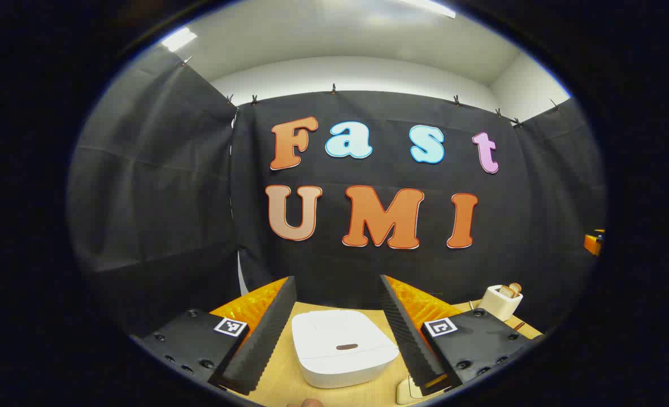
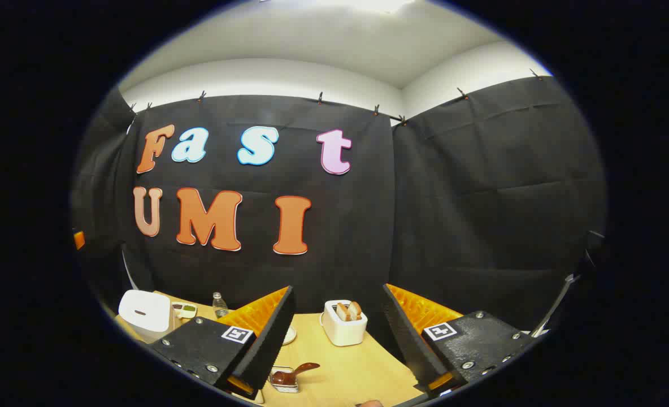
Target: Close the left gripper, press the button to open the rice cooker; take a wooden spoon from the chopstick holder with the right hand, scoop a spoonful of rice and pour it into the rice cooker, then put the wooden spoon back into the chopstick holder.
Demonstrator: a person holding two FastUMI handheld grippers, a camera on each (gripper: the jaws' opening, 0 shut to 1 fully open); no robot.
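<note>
While our left claw (image 1: 337, 316) hangs with fingers spread wide, the closed rice cooker (image 1: 343, 347) sits dead ahead between them at lower centre, button facing us; we judge the right claw (image 2: 337, 333), also spread, farther off

Smooth white plastic rice cooker (image 1: 343, 347)

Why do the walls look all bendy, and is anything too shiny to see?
Left gripper view: fisheye lens curves the cloth wall; the rice cooker is sharp, evenly lit. Right gripper view: same bending; ceiling light glares white on top; the toaster is clear.
</note>
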